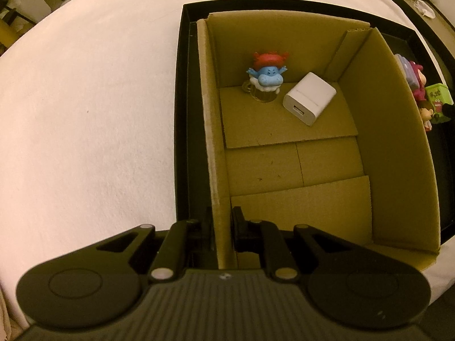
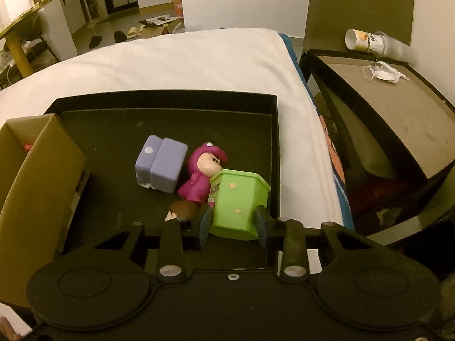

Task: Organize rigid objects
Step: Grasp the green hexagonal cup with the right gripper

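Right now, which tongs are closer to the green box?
Right. The right tongs are clamped on the green box in the black tray. The left tongs are farther away, pinching the cardboard box wall.

The left wrist camera looks straight down, close over the cardboard box [image 1: 284,153]. The right wrist camera tilts forward and down, close over the black tray [image 2: 170,119]. Both show the box, tray, green container [image 2: 239,201] and bed [image 2: 199,56].

Four figurines [image 2: 199,176], perhaps; one charger [image 1: 309,102], one purple block [image 2: 160,167], one green tub [image 2: 239,201].
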`<state>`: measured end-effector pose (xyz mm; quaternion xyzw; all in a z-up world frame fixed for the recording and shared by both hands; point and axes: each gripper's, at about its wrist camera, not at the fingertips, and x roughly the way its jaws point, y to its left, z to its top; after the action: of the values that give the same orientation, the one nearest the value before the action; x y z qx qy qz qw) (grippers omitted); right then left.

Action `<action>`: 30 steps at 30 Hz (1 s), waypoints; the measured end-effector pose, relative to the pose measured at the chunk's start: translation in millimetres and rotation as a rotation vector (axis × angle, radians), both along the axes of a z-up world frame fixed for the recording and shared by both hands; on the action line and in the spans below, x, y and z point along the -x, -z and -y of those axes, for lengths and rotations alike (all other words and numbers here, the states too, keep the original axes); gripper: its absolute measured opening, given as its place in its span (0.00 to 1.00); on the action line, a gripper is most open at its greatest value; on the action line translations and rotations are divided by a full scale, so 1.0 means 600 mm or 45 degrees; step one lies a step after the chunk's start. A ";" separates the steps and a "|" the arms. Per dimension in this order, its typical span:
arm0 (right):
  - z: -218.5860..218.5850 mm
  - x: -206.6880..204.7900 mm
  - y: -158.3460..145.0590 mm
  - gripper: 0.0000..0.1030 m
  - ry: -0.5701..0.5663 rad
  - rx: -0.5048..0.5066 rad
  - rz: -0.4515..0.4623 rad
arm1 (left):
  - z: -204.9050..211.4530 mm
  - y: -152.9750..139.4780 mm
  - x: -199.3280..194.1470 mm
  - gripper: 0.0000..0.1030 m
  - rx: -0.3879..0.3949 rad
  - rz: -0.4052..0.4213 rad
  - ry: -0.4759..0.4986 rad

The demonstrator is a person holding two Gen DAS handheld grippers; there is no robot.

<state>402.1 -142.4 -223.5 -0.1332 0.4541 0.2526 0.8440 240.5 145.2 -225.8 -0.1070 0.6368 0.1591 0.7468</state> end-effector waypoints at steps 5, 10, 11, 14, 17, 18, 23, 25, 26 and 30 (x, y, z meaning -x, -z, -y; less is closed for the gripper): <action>0.006 0.015 -0.003 0.33 0.000 0.012 -0.023 | 0.000 -0.001 0.000 0.11 -0.005 0.000 0.008; 0.013 0.042 -0.005 0.33 -0.014 0.022 -0.039 | -0.001 0.000 0.001 0.11 -0.011 -0.003 0.011; 0.016 0.047 -0.005 0.33 -0.008 0.018 -0.050 | -0.001 0.000 0.001 0.11 -0.012 -0.003 0.010; 0.024 0.057 -0.006 0.33 0.021 -0.006 -0.084 | -0.001 0.000 0.001 0.11 -0.012 -0.003 0.010; 0.024 0.070 -0.006 0.33 0.015 0.004 -0.084 | -0.001 0.000 0.001 0.11 -0.014 -0.003 0.012; 0.026 0.073 -0.006 0.33 0.020 0.002 -0.091 | -0.001 0.000 0.002 0.11 -0.016 -0.003 0.013; 0.038 0.079 -0.010 0.33 0.077 -0.051 -0.168 | 0.001 0.001 0.002 0.11 -0.021 -0.004 0.021; 0.047 0.077 -0.011 0.33 0.100 -0.102 -0.204 | 0.001 0.001 0.002 0.11 -0.020 -0.006 0.022; 0.053 0.074 -0.014 0.34 0.115 -0.137 -0.220 | 0.001 0.001 0.001 0.11 -0.021 -0.008 0.021; 0.072 0.058 -0.016 0.35 0.150 -0.238 -0.266 | 0.001 0.002 0.001 0.11 -0.023 -0.010 0.024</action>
<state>367.0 -185.8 -213.8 -0.0001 0.5211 0.2563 0.8141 240.2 144.4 -226.9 -0.0935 0.6393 0.1582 0.7467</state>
